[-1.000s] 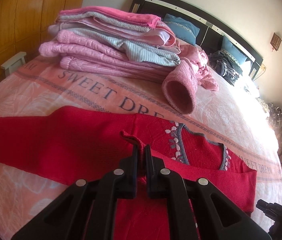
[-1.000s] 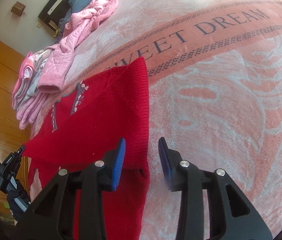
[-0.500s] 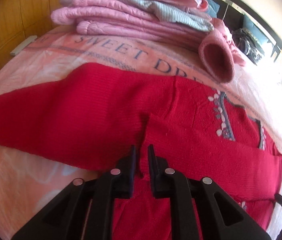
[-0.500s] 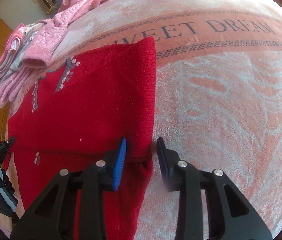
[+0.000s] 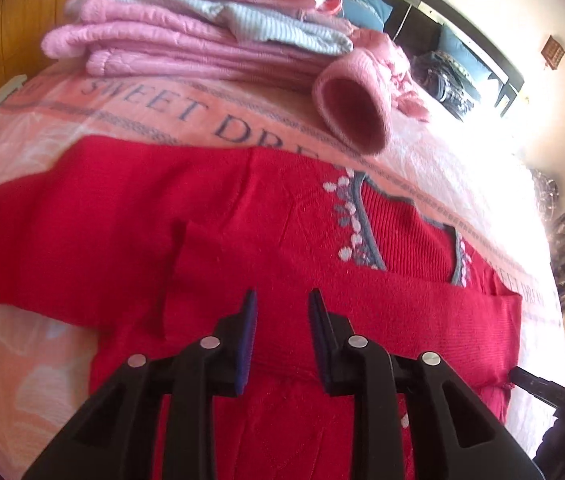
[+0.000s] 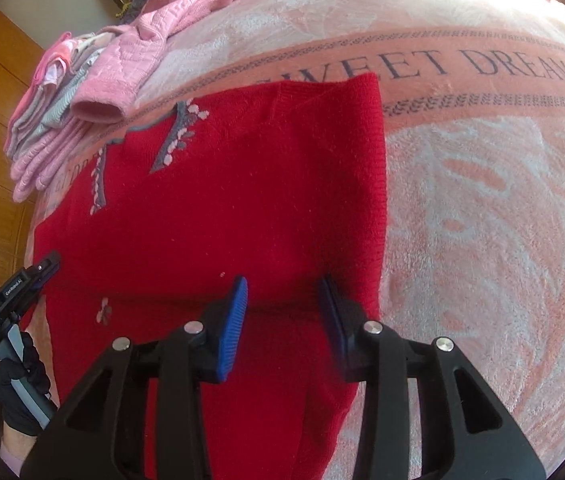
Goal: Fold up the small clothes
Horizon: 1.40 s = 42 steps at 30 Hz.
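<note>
Lying flat across the pink "SWEET DREAM" blanket, the red knitted sweater with grey-and-white neckline embroidery has one sleeve folded over its chest, and we see its other sleeve stretched out only in the left wrist view. Our left gripper hovers over the folded band with its jaws apart and nothing between them; half a second ago they were nearly together on a pinch of the knit. Our right gripper hangs above the sweater's folded edge, jaws also spread and empty, now over the red cloth rather than straddling its edge. Beyond the sweater sits a stack of folded pink and grey clothes, with a loose pink quilted jacket whose cuff lies near the neckline without covering it. Only the right view shows our gloved hand gripping the left tool's handle; only the left view shows the dark headboard and blue pillows.
</note>
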Each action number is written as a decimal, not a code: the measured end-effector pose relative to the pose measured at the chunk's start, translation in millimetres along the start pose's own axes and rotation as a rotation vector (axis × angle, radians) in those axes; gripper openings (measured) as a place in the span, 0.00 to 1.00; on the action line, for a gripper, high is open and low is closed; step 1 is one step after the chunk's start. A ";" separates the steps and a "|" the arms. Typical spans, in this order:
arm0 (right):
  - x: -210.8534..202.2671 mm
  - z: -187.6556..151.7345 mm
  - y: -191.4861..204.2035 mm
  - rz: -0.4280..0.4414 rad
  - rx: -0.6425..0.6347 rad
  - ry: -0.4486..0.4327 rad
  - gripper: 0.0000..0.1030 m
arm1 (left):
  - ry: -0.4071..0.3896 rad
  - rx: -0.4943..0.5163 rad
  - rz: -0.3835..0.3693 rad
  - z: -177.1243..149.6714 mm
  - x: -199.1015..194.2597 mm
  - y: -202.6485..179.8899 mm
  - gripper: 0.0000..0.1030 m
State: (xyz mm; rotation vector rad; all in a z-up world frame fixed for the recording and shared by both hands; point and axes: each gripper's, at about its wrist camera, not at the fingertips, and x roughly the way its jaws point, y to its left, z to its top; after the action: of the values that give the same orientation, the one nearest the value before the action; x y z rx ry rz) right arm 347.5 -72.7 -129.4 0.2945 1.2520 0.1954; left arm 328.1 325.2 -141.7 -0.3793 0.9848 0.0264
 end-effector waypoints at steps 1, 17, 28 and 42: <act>2.0 -2.7 -0.7 0.000 -0.005 -0.001 0.36 | 0.016 -0.010 -0.001 -3.1 6.7 2.9 0.27; 4.3 -10.3 4.2 -0.012 -0.039 -0.057 0.44 | -0.007 0.042 -0.034 -10.2 3.5 5.7 0.32; -59.5 -30.6 49.5 0.084 0.034 -0.048 0.60 | -0.003 -0.127 -0.033 4.9 -60.5 108.9 0.45; 20.3 -103.5 157.0 -0.040 -0.189 0.206 0.67 | -0.110 -0.620 0.105 -12.9 -120.9 364.9 0.47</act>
State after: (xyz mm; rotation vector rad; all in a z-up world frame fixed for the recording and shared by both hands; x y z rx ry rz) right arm 257.5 93.6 -126.2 0.0873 1.4310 0.3135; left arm 180.2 679.9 -159.2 -0.8828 0.8721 0.4514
